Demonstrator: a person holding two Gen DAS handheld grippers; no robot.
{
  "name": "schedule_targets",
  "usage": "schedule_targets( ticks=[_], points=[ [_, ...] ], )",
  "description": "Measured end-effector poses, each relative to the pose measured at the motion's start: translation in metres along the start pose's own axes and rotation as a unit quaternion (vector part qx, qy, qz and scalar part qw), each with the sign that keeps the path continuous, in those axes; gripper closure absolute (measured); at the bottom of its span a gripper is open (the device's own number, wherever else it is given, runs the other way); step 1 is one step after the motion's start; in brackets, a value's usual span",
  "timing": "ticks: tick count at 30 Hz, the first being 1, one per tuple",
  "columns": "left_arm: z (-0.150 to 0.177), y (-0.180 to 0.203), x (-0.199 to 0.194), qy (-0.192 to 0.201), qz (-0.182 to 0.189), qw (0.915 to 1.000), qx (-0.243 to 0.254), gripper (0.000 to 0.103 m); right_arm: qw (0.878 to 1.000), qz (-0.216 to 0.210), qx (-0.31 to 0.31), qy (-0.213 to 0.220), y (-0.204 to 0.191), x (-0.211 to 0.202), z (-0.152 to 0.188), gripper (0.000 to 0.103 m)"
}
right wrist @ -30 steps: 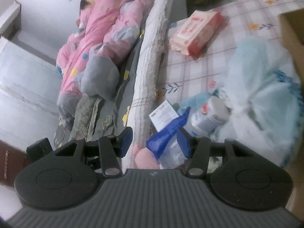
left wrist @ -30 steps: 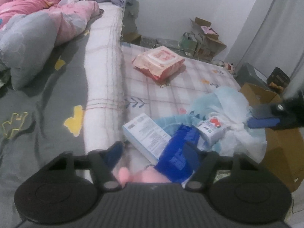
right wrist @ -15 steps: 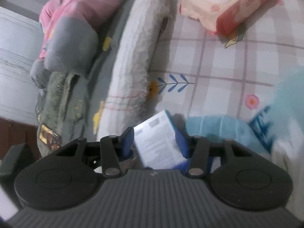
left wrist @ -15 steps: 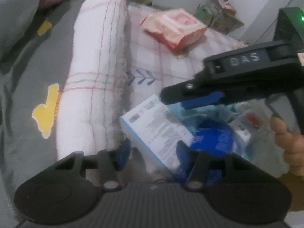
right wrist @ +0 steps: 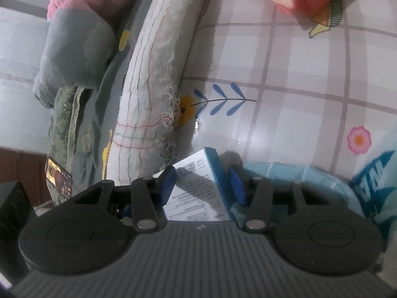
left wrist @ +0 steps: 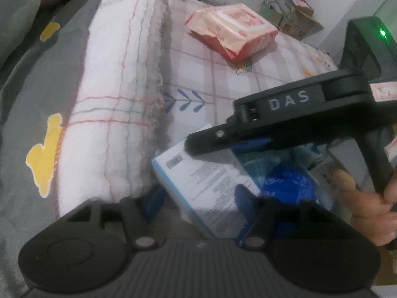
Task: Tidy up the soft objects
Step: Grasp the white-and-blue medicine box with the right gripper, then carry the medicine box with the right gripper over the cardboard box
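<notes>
The tidying looked barely begun. Judging by the spread on the bed (left wrist: pixel 223 74), most of the soft things were still loose. A white and blue box (left wrist: pixel 206 183) lay flat at the foot of a rolled white blanket (left wrist: pixel 119 94), touching its edge, and served as the centre of the clutter. Beyond the box, further up the checked sheet, lay a pink wipes pack (left wrist: pixel 233 32), puffy and creased, well apart from everything else. Just beside the box on its other side sat a blue pouch (left wrist: pixel 287 186) over crumpled pale blue cloth (right wrist: pixel 292 173), soft and bunched.

The right tool (right wrist: pixel 202 182) straddled the box's far corner, the box between its blue pads; the pads were near its sides, but I could not tell whether they pressed on it. The left tool (left wrist: pixel 198 201) hung over the near end of the box with its jaws opening, one finger by the blanket and the other over the pouch, nothing gripped. The person's hand (left wrist: pixel 372 198) held the right tool's handle.
</notes>
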State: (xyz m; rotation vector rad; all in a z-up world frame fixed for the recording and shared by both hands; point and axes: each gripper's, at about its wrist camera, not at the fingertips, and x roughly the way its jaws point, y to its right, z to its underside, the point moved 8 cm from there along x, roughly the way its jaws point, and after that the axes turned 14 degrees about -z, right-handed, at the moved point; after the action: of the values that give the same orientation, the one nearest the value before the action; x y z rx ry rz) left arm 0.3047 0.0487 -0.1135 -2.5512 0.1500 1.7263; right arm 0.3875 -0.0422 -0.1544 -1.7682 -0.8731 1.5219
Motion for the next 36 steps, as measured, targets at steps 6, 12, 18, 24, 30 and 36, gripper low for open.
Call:
schedule_targets(
  ticks=[6,12,18,24,30,36],
  points=[
    [-0.015,-0.009,-0.023,0.038,-0.003,0.9991,-0.021,0.047,0.999,-0.013,-0.024,0.04,-0.027,-0.022,-0.003,0.06],
    [-0.03,-0.017,-0.063,0.102,-0.005,0.9939,-0.041,0.046,0.994,-0.023,-0.072,0.082,-0.07,-0.05,-0.007,0.061],
    [-0.04,-0.013,-0.108,0.148,0.002,0.9877,-0.05,0.047,0.987,-0.02,-0.102,0.121,-0.105,-0.081,-0.006,0.067],
    [-0.047,0.006,-0.137,0.176,0.002,0.9834,-0.042,0.049,0.982,-0.029,-0.105,0.154,-0.123,-0.114,0.003,0.068],
    [-0.039,0.043,-0.162,0.188,0.021,0.9816,-0.021,0.049,0.977,-0.029,-0.106,0.183,-0.127,-0.161,0.03,0.068],
    [-0.03,0.11,-0.168,0.182,0.055,0.9813,0.026,0.049,0.971,-0.028,-0.076,0.227,-0.095,-0.227,0.067,0.068]
  ],
)
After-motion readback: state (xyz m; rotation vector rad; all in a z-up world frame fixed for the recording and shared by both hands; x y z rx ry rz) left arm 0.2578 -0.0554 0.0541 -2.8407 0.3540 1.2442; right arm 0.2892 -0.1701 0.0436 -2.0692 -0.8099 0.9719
